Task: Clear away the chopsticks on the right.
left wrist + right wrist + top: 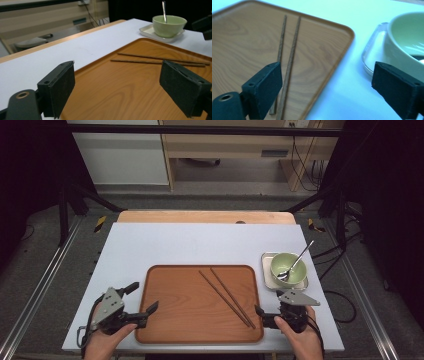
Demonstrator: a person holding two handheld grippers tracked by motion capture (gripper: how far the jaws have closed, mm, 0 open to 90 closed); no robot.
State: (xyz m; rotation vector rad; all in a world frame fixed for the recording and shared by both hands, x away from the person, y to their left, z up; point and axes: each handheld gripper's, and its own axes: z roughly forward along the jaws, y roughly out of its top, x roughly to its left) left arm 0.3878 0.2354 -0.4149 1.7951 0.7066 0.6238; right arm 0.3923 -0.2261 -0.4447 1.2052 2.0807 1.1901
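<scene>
Both grippers are hovering near the bottom of the high view, one at each lower corner of the wooden tray (165, 330). The left gripper (142, 300) is standing released at the tray's lower left, jaws spread with nothing between them, aimed across the bare wood. The right gripper (270, 312) is likewise released and holding nothing, sitting at the tray's lower right edge, just beside the near tips of the chopsticks (227, 297).

The chopsticks are lying side by side on the tray, running diagonally from its upper middle down to the lower right. In the right gripper view they are passing under the left jaw, so the claw looks off-centre. Judging from this, a clean pick calls for sliding the right gripper sideways until both sticks lie between the pads, lowering close to the wood, then closing squarely across them. The green bowl (289, 267) with its spoon (297, 260) is sitting on a small dish (267, 257) at the right; steering clear of it seems wise.
</scene>
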